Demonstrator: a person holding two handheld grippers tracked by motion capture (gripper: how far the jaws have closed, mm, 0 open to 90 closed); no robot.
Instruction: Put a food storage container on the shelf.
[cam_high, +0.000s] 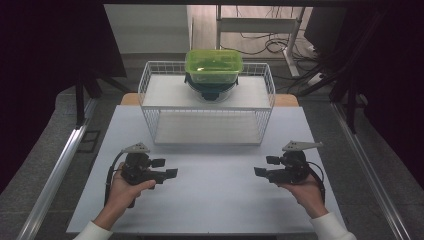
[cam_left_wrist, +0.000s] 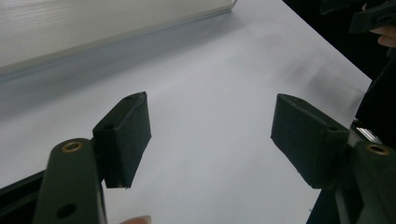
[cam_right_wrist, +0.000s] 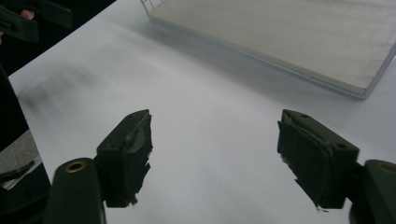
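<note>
Left gripper (cam_high: 167, 168) sits lower left of the high view, right gripper (cam_high: 264, 167) lower right, both just above the white table (cam_high: 215, 200), tips facing each other w/ a wide gap btwn. Jaws on both spread wide, nothing btwn the pads. Green lidded container (cam_high: 214, 65) rests upper centre atop the wire rack (cam_high: 207, 102), on a dark bowl (cam_high: 210, 90), well apart from both grippers

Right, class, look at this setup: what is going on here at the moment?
A person sits at a white table holding a left gripper and a right gripper, both open and empty, low over the tabletop and pointing towards each other. Beyond them a wire rack carries a green lidded box resting on something dark. Nothing is being handled yet.
</note>
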